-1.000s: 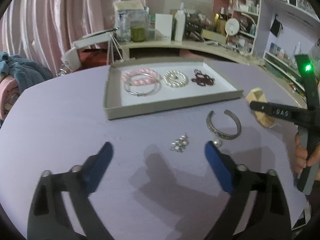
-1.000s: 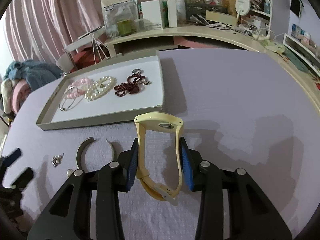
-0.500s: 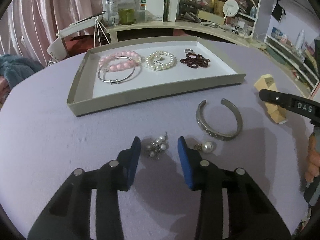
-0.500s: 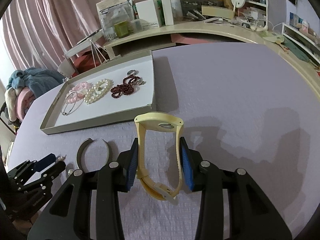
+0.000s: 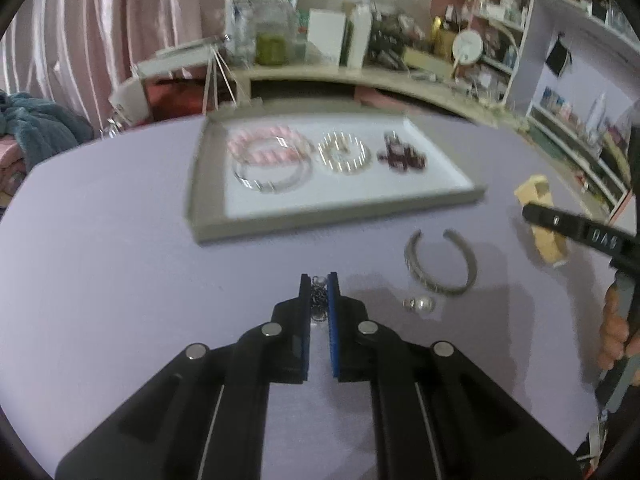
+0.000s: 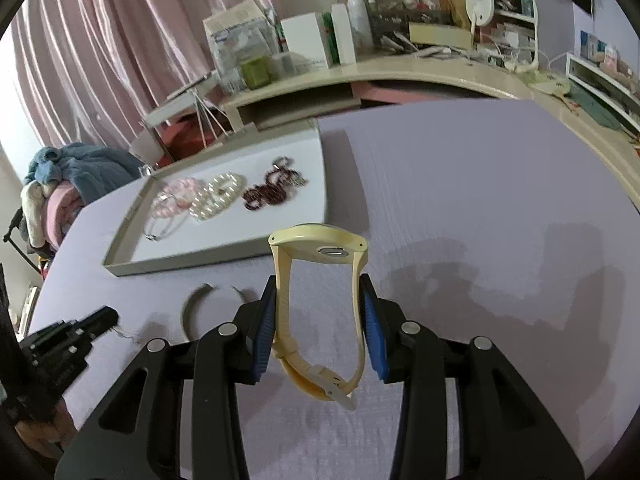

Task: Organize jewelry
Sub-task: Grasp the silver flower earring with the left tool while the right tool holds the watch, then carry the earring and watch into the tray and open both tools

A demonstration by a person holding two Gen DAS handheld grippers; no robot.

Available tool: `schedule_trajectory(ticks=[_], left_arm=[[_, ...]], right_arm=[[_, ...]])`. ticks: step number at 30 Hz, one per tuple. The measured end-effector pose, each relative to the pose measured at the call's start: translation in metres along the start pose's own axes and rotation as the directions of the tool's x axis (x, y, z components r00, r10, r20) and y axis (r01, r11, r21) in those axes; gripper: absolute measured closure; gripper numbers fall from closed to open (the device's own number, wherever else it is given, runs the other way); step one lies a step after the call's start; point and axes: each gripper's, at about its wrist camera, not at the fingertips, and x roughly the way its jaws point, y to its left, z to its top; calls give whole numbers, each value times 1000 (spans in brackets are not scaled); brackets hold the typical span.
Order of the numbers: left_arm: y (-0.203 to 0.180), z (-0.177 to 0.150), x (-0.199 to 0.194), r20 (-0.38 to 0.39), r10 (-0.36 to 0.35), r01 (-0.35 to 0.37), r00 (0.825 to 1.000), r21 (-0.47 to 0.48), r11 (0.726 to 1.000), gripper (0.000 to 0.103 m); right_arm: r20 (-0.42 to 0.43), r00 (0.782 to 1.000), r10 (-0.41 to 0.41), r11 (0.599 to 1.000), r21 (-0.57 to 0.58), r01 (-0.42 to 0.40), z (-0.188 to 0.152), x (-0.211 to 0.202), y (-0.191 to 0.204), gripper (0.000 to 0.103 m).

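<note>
Two grips on: my left gripper (image 5: 320, 280) pinches what looks like the pearl earring cluster (image 5: 319, 294), right gripper (image 6: 319, 286) clamps the yellow watch (image 6: 320, 276). Next, carry both ahead into the tray (image 5: 320, 216).

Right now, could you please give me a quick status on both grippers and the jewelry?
Left gripper shut on pearl earring. Right gripper holds yellow watch. Silver cuff, loose pearl outside tray. Path clear.

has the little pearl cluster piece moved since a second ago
Yes. The pearl cluster lay loose left of the silver cuff; now the left gripper has just closed on it.
</note>
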Motion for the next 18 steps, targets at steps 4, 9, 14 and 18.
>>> schedule_trajectory(ticks=[4, 9, 14, 18], left_arm=[[10, 18, -35, 80, -8, 10, 997, -15, 1000, 95], [15, 38, -64, 147, -24, 30, 989, -32, 999, 95], [18, 50, -78, 183, -35, 44, 982, -49, 998, 95], [17, 52, -80, 186, -37, 47, 982, -50, 998, 95]], right_arm=[[32, 999, 29, 999, -21, -28, 2, -13, 14, 63], [53, 997, 61, 997, -52, -59, 4, -23, 28, 63], [72, 994, 83, 994, -78, -78, 5, -31, 39, 63], [79, 993, 91, 993, -87, -84, 5, -34, 42, 63]])
